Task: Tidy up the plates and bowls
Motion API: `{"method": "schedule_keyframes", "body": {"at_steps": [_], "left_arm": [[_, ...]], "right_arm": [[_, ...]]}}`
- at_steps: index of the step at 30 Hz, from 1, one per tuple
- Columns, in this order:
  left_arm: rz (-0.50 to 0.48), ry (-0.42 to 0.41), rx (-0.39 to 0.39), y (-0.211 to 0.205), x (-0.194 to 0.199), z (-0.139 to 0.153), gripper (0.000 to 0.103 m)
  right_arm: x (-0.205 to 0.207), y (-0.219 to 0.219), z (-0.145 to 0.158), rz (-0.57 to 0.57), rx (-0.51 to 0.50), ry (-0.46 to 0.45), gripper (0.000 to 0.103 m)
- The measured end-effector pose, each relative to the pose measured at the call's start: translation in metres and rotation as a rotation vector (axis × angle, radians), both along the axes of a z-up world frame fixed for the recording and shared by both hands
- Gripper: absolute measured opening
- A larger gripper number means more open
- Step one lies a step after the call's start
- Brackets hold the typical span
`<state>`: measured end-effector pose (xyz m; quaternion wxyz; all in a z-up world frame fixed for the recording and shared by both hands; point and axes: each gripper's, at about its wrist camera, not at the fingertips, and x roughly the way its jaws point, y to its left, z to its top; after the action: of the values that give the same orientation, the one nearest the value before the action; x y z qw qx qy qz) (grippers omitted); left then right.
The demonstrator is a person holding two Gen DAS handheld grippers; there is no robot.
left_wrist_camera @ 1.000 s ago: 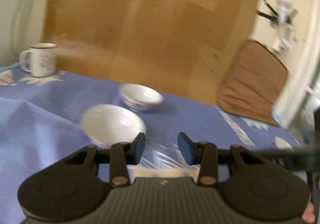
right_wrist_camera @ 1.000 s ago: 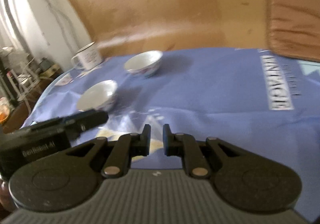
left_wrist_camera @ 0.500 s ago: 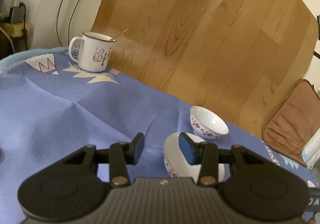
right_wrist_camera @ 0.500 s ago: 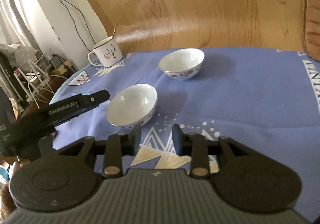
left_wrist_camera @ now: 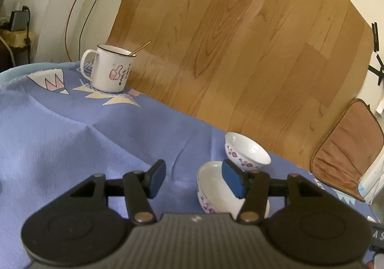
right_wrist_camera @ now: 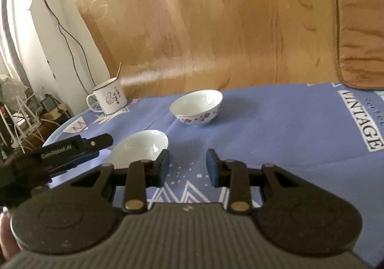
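Two white bowls with pink flower bands sit on the blue tablecloth (left_wrist_camera: 60, 144). The near bowl (left_wrist_camera: 211, 185) (right_wrist_camera: 139, 146) lies just ahead of my left gripper (left_wrist_camera: 195, 179), whose right pad overlaps its rim in the picture. That gripper's jaws are opening and nothing is pressed between them. The far bowl (left_wrist_camera: 244, 151) (right_wrist_camera: 196, 105) stands upright just behind the near one. My right gripper (right_wrist_camera: 188, 168) hovers open over bare cloth, right of the near bowl. One of the left gripper's fingers (right_wrist_camera: 96, 144) reaches in from the left toward that bowl.
A white enamel mug (left_wrist_camera: 110, 69) (right_wrist_camera: 110, 98) holding a thin stick stands at the table's far left corner. A wood-grain panel (left_wrist_camera: 240, 52) rises behind the table. A brown cushion (left_wrist_camera: 348, 149) leans at the right. Cables and clutter (right_wrist_camera: 21, 115) lie past the left edge.
The left view swung left, so the bowls now sit at its lower right, and its jaws spread wider. The right jaws went from nearly shut to apart, and that view closed in on the bowls.
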<state>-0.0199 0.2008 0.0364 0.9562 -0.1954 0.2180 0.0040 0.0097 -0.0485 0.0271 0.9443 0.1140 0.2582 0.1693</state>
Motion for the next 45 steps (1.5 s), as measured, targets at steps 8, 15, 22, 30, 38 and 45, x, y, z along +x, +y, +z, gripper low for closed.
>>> {"method": "schedule_keyframes", "body": {"at_steps": [8,15,22,30,38,45], "left_arm": [[-0.023,-0.059,-0.019,0.000,-0.007,0.003,0.057],[-0.025,-0.080,-0.045,0.002,-0.008,0.003,0.078],[-0.009,-0.077,-0.064,0.005,-0.007,0.002,0.080],[-0.036,-0.043,-0.049,0.002,-0.004,-0.001,0.069],[-0.055,-0.027,-0.059,0.003,-0.002,-0.003,0.058],[-0.058,-0.026,-0.061,0.003,-0.002,-0.003,0.058]], "right_arm": [[-0.004,0.004,-0.007,-0.036,-0.045,-0.030,0.053],[-0.004,0.002,-0.010,-0.023,-0.022,0.001,0.053],[-0.006,0.006,-0.012,-0.002,-0.034,0.013,0.053],[-0.006,0.004,-0.011,0.009,-0.034,0.021,0.053],[-0.005,0.004,-0.008,0.011,-0.029,0.026,0.051],[-0.004,0.003,-0.008,0.005,-0.023,0.033,0.048]]}}
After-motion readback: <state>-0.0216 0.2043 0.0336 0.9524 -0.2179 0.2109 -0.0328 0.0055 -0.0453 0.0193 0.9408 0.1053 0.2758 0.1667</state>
